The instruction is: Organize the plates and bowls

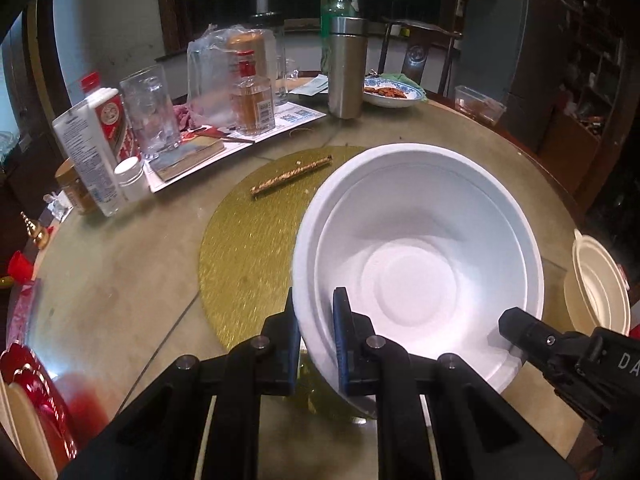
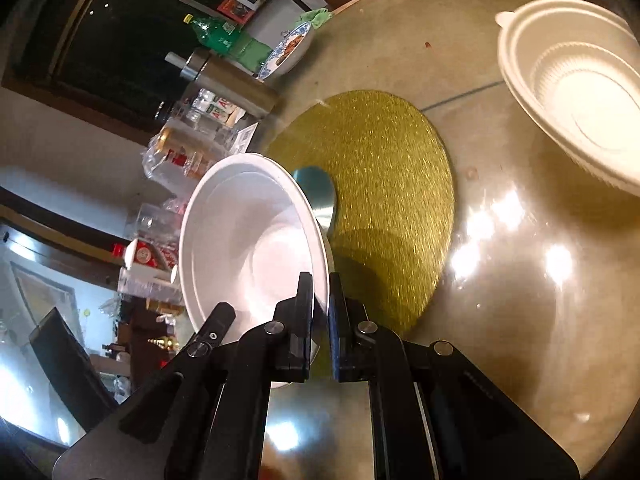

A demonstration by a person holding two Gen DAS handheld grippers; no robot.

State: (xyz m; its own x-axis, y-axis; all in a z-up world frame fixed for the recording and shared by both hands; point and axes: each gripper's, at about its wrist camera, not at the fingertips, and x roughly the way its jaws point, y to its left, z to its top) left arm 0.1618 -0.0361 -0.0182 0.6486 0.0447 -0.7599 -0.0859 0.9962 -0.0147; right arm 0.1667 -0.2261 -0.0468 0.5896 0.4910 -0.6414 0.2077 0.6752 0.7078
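Both grippers were on the same white bowl (image 1: 420, 264). The left gripper (image 1: 316, 308) was nearly closed, pinching the rim at the bowl's near-left edge, one finger outside the wall and one inside. The right gripper (image 2: 320, 292) was likewise clamped on the rim, opposite side; its tip showed in the left wrist view at lower right. The bowl looked tilted and lifted off the surface (image 1: 132, 280), hanging over the gold placemat (image 1: 248, 248); a second rim line inside it suggested two nested bowls, though that could not be confirmed. The cream bowl (image 2: 576, 92) sat on the surface, well apart from the white one, to the right. Likely step: carrying the white bowl across to stack with the cream one. Risks: thin rim grips on both sides, so any mismatch in hand motion would twist or flex the bowl and pop it out of one gripper. If it really was two bowls, only the pinched rims kept them together, and the inner could slip out on the tilt. The clutter on the far left, glass mug (image 1: 150, 112), bottles, steel flask (image 1: 347, 68), was clear of the path, but a wide swing left would hit it. Setting down tilted could skid the cream bowl away.
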